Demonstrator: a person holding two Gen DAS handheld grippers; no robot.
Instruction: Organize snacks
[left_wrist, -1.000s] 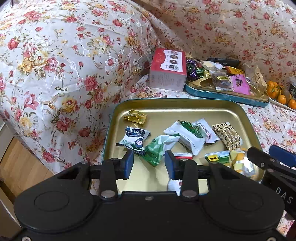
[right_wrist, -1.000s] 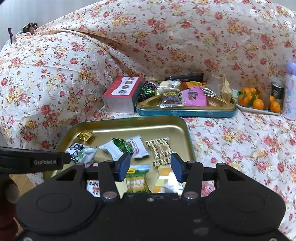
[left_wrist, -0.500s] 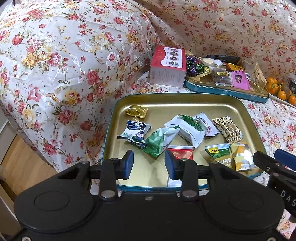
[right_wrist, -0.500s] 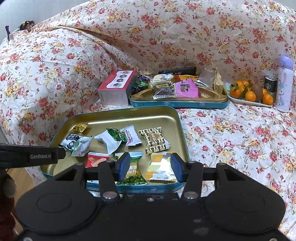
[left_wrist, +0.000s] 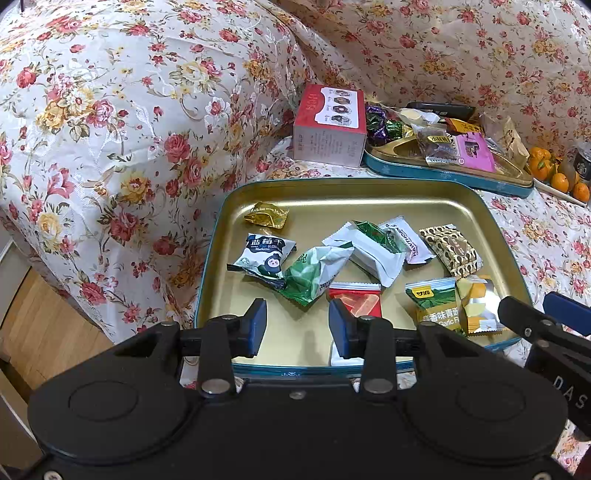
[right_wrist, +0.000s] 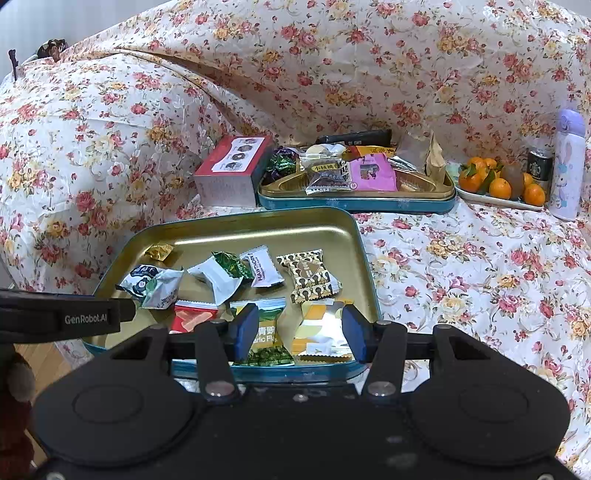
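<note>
A gold tin tray with a teal rim lies on the floral cover and holds several wrapped snacks: a gold candy, a blueberry packet, a green packet, a red packet, a garlic pea packet and a yellow packet. My left gripper is open and empty above the tray's near edge. My right gripper is open and empty, over the pea and yellow packets.
A second teal tin with more snacks stands behind, with a red box to its left. A plate of oranges, a can and a lilac bottle stand at the right. Wooden floor lies lower left.
Both grippers have drawn back and up from the tray, so more of its near edge shows. Both stay open and empty. The snacks have not moved.
</note>
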